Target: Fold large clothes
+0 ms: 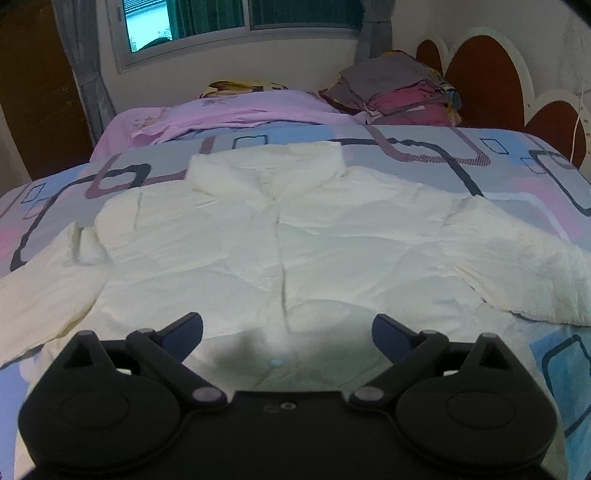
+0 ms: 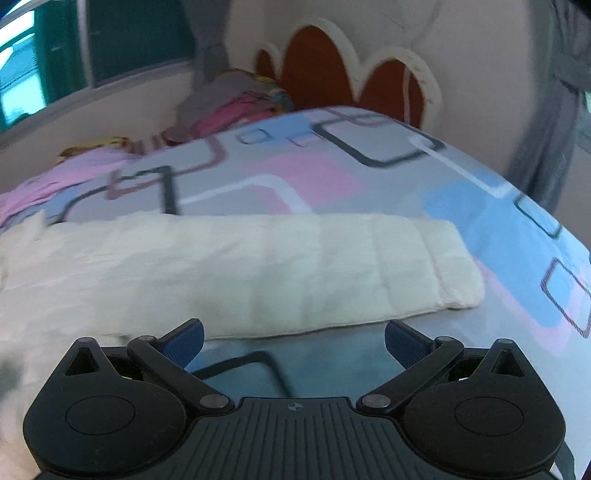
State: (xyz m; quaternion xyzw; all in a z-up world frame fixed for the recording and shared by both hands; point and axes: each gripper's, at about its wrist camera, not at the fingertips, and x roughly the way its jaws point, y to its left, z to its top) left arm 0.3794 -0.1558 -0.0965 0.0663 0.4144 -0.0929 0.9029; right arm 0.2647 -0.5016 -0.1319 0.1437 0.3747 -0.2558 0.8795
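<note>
Cream padded jacket (image 1: 295,236), the task's item, is lying front-up and spread flat on the bed (image 1: 546,369), collar (image 1: 266,168) pointing toward the window (image 1: 236,22), front closure running down the middle. Both sleeves are lying stretched out to the sides; the right sleeve (image 2: 295,269) is reaching across the patterned cover in the right wrist view, cuff (image 2: 454,269) at its far end. Left gripper (image 1: 288,332) is hovering over the hem near the centre, jaws wide apart and holding nothing. Right gripper (image 2: 293,339) is hanging just short of the right sleeve's near edge, jaws likewise spread and empty. Stack of folded clothes (image 1: 402,92) is sitting well apart, beside the headboard (image 1: 487,74); a pink sheet (image 1: 236,110) is lying beyond the collar. Progress, as judged: the jacket is laid out, but no fold is showing yet. Sleeves are waiting to come in over the body, then the body to be doubled. Next step probably the right sleeve.
</note>
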